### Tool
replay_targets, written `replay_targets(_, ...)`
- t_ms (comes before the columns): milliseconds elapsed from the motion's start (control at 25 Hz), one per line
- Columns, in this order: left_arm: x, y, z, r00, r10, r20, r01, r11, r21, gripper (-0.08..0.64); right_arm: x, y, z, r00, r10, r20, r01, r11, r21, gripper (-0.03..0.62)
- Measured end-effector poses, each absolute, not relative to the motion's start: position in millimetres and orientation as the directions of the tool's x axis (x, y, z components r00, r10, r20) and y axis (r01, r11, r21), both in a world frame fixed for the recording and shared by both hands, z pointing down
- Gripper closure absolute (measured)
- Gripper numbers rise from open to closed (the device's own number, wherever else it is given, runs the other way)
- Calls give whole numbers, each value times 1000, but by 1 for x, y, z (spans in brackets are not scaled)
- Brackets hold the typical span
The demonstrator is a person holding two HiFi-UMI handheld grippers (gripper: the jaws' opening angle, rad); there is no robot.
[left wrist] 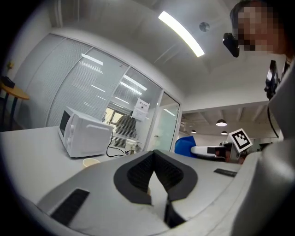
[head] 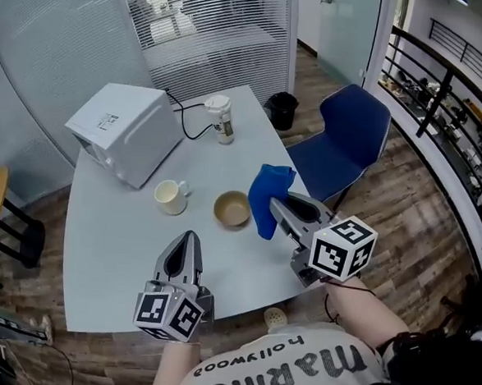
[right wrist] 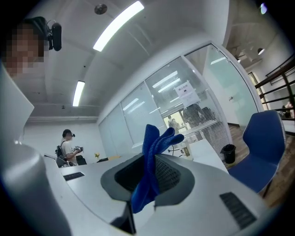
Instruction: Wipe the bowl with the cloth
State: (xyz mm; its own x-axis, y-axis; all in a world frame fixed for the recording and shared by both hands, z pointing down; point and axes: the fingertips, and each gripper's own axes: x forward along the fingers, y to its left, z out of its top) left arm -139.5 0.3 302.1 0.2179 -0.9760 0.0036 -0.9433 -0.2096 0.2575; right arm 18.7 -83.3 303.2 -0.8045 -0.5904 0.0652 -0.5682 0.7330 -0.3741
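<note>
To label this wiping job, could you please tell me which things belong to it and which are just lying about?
In use: bowl, cloth gripped by the right gripper.
Lying about: mug, microwave, lidded cup, chair, bin.

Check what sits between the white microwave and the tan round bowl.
A cream ceramic mug, apart from both the tan round bowl and the white microwave; the head view shows it.
</note>
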Motion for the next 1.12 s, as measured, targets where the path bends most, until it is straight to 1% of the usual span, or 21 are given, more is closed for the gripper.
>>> replay_targets(320,-163,-75,338,125,-988,92,-959,-97,268,566,-17,-159,334,-865,-480,144,-500,804,-322,528)
replay_targets(480,-167,-96,369,112,-977,179,-956,-57,289,571,-29,-181,353,-881,-445,161,-473,815,-336,528)
replay_targets(600,-167,-110,393,121,-961,247,-954,-43,297,558,-37,-191,370,-890,-422,171,-455,813,-363,528)
replay_targets(760,-171,-129,423,122,-936,330,-950,-14,312,537,-41,-203,391,-886,-420,197,-464,801,-379,528)
replay_targets(1080,-177,-146,475,179,-869,461,-917,22,398,532,-40,-223,412,-864,-450,226,-503,757,-418,528)
replay_targets(1120,-176,-146,479,192,-860,473,-913,20,407,516,-41,-223,413,-862,-452,227,-506,753,-421,528)
